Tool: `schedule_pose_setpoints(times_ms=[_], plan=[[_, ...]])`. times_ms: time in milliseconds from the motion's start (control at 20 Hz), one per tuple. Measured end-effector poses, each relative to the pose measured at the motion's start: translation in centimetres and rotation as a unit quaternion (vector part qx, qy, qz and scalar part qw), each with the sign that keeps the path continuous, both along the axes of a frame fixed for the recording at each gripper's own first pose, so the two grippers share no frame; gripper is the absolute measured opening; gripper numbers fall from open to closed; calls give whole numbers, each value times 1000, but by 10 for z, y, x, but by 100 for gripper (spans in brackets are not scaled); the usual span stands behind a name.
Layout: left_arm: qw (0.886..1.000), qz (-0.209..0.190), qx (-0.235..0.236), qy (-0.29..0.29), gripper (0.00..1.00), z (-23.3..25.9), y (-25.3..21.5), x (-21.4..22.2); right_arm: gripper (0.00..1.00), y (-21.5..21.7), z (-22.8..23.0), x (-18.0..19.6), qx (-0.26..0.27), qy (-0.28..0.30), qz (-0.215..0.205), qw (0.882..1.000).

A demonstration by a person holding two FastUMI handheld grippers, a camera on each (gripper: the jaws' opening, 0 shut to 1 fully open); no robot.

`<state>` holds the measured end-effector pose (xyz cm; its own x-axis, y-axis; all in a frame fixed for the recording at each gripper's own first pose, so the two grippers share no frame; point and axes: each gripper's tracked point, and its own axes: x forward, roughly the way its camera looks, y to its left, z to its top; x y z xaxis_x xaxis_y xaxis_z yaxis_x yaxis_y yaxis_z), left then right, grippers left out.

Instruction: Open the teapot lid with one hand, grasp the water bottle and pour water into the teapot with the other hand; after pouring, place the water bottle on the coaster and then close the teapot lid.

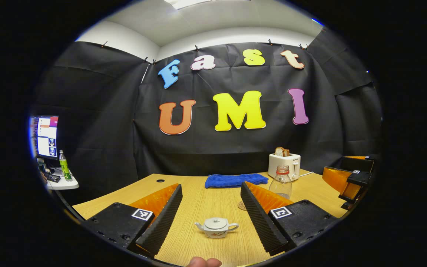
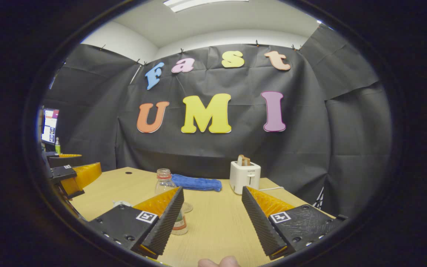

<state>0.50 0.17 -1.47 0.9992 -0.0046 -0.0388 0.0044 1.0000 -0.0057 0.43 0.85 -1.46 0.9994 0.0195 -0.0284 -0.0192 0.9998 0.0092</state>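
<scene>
A small white teapot [image 1: 216, 227] with its lid on sits on the wooden table [image 1: 206, 200], between the fingers of my left gripper [image 1: 211, 217], which is open and short of it. A clear water bottle [image 1: 281, 182] with a red neck band stands behind my left gripper's right finger, and a round coaster [image 1: 242, 205] peeks out beside that finger. In the right gripper view the bottle [image 2: 164, 181] stands upright behind the left finger of my right gripper [image 2: 212, 217], which is open and holds nothing. The teapot's top [image 2: 121, 203] shows at the left there.
A white toaster [image 1: 284, 165] with bread in it stands at the back right, with a blue cloth [image 1: 235, 180] lying left of it. A side shelf with a monitor [image 1: 45, 136] and a green bottle [image 1: 64, 165] is at the far left. The other gripper [image 1: 350, 180] hovers at the right.
</scene>
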Motion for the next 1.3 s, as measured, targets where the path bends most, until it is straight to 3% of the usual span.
schedule_pose_setpoints(times_ms=[900, 1300], plan=[[994, -44, -13, 98, 99, -73, -21, 7, 94, -31, -41, 15, 18, 33, -15, 999], [986, -47, 13, 157, 83, -108, -20, 36, 95, -47, -62, 25, 33, 52, -28, 998]])
